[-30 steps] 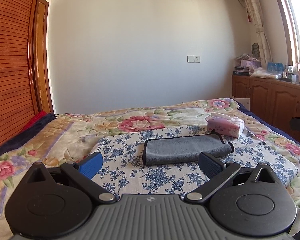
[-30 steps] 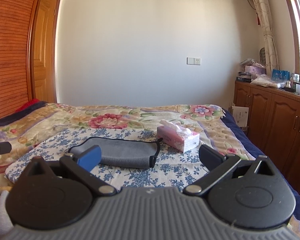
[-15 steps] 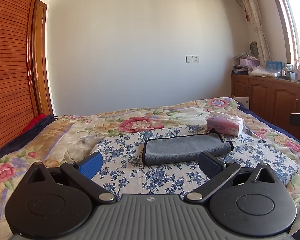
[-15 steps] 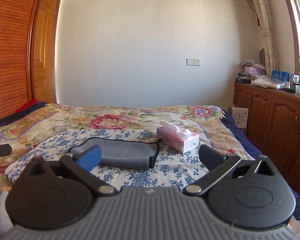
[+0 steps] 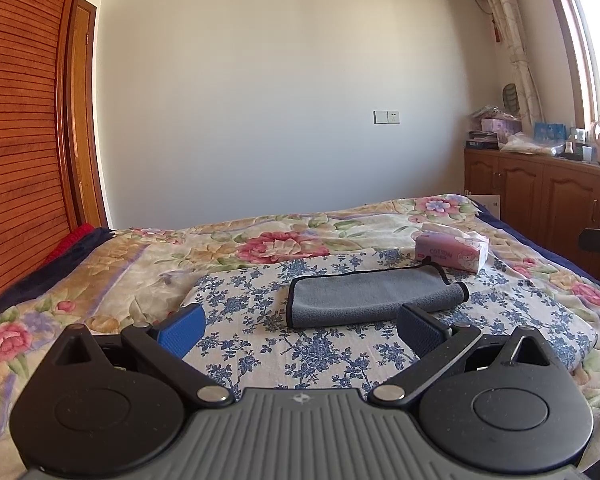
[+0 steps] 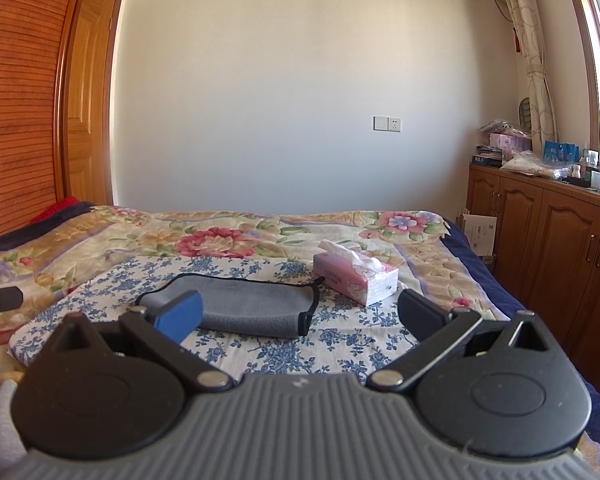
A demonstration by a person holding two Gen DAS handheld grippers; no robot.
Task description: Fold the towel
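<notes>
A grey towel with black trim [image 5: 370, 295] lies folded on a blue-flowered white cloth [image 5: 260, 312] on the bed. It also shows in the right wrist view [image 6: 244, 310]. My left gripper [image 5: 300, 330] is open and empty, held back from the towel's near edge. My right gripper [image 6: 300, 316] is open and empty, also short of the towel, with its left pad in front of the towel's left part.
A pink tissue box [image 5: 452, 251] stands just beyond the towel's right end, also in the right wrist view [image 6: 356, 277]. Wooden cabinets [image 6: 548, 240] line the right side of the bed. A slatted wooden wardrobe [image 5: 16, 160] stands at the left.
Both grippers have stayed open and drifted only slightly; the left view has tilted up a little. The towel has not moved.
</notes>
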